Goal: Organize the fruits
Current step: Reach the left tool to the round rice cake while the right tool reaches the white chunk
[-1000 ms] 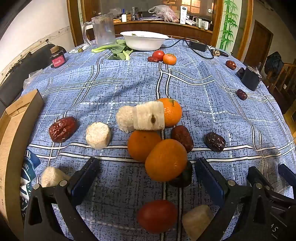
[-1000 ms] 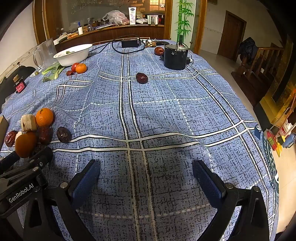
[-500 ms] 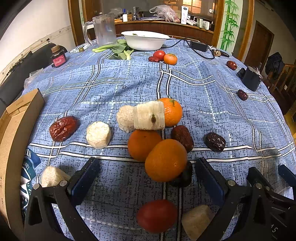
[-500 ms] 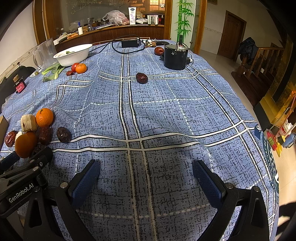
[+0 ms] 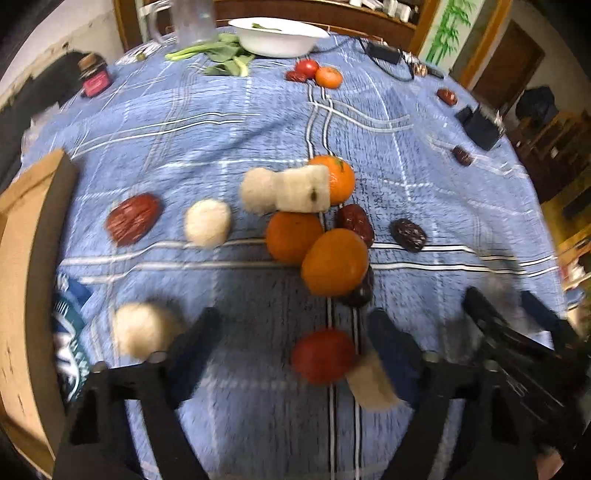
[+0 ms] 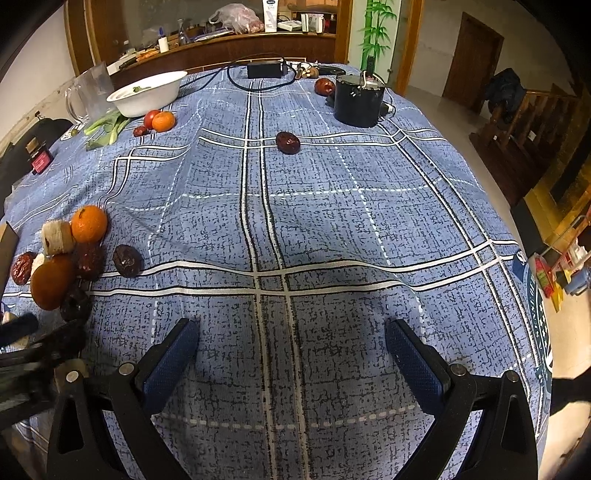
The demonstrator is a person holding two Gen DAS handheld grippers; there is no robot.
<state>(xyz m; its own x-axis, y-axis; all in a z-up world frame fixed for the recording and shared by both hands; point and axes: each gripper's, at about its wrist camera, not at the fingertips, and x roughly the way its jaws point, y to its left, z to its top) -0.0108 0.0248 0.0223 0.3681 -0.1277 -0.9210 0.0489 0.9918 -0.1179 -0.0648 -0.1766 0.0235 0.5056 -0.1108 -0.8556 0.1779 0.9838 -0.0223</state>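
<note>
A cluster of fruit lies on the blue checked cloth: three oranges, red dates, a dark date, pale sugarcane chunks and a red tomato. My left gripper is open, low over the cloth, with the tomato between its fingers and a pale chunk by the right finger. The view is blurred. My right gripper is open and empty over bare cloth; the cluster lies to its left. A lone date lies farther ahead.
A cardboard box stands at the left edge. A white bowl, greens, a glass jug and a tomato with an orange are at the far side. A black pot and cables sit far right.
My left gripper has moved forward and tilted, so the tomato and pale chunk now sit higher between its fingers, with motion blur. The right gripper has barely moved.
</note>
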